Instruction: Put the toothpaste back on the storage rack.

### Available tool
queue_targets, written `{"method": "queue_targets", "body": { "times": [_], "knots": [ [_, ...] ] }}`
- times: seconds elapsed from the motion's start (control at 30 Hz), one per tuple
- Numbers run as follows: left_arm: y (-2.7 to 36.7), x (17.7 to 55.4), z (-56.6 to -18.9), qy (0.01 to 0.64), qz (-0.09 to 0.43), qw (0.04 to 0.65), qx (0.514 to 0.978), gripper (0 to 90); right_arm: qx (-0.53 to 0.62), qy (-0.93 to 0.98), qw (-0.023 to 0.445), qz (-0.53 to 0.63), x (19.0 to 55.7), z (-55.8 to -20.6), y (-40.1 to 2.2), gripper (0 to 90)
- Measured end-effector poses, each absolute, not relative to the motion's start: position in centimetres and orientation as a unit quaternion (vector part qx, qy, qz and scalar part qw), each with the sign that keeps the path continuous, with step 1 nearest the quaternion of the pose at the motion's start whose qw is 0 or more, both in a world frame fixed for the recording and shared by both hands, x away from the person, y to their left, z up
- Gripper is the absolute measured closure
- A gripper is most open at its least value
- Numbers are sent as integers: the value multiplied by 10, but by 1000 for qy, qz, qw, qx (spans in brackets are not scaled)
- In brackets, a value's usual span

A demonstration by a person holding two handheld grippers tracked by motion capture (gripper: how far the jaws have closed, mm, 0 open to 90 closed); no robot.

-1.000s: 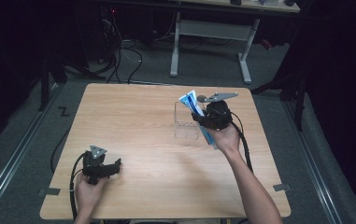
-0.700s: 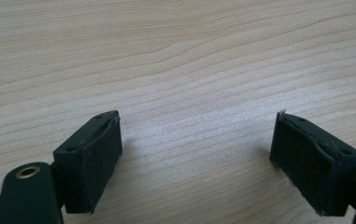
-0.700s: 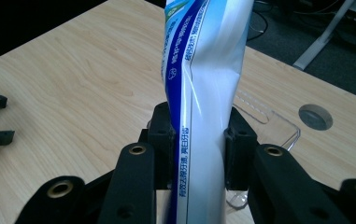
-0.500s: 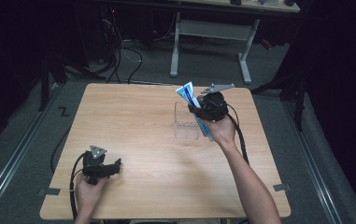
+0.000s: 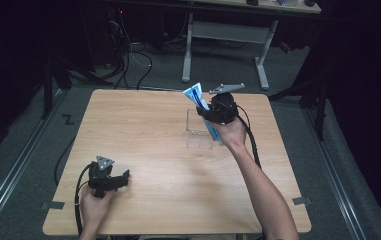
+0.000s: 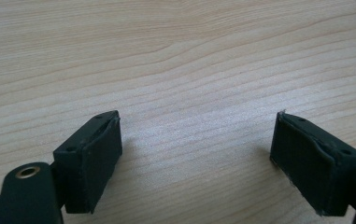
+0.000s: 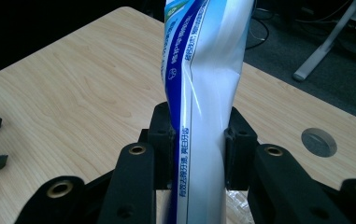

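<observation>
At two o'clock on the table (image 5: 143,135), the right gripper (image 5: 204,113) clamps a toothpaste tube (image 5: 194,95) above a clear box (image 5: 198,136), not yet inside; left gripper (image 5: 123,176) rests open at seven o'clock.

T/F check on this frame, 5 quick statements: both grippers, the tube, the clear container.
1. The right gripper is clamped on a blue and white tube. True.
2. The left gripper holds the tube. False: its jaws stand open over bare wooden table, nothing between them.
3. The tube lies flat on the table. False: it is held up in the right gripper, above a clear plastic container.
4. The left gripper sits near the table's front left corner in the high view. True.
5. The clear container is in the left hand. False: it rests on the table by the right hand.
</observation>
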State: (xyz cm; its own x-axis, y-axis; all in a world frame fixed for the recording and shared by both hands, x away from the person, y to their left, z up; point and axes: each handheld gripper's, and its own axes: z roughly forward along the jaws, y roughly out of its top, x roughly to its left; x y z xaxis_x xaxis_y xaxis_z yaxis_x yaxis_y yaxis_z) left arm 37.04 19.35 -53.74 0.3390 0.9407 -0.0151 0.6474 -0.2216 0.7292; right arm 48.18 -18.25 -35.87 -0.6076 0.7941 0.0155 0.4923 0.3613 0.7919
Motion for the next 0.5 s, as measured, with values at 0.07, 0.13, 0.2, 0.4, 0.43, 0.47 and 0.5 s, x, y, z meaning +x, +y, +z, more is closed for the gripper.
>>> {"method": "queue_targets", "body": {
  "times": [0.07, 0.13, 0.2, 0.4, 0.43, 0.47, 0.5],
  "knots": [
    [194, 370, -537, 530, 223, 329, 749, 170, 403, 801, 189, 401, 484, -358, -182, 700],
    [194, 370, -537, 530, 223, 329, 749, 170, 404, 801, 190, 399, 486, -358, -181, 701],
    [194, 370, -537, 529, 223, 329, 750, 170, 404, 802, 190, 398, 488, -358, -180, 700],
    [194, 370, -537, 529, 223, 329, 749, 170, 405, 802, 188, 397, 489, -358, -176, 700],
    [194, 370, -537, 529, 223, 329, 750, 170, 403, 802, 188, 399, 490, -358, -176, 700],
    [194, 370, -537, 529, 223, 329, 750, 170, 404, 802, 187, 398, 490, -359, -176, 700],
    [194, 370, -537, 529, 223, 329, 750, 170, 403, 803, 188, 398, 491, -359, -176, 700]
  ]
}}
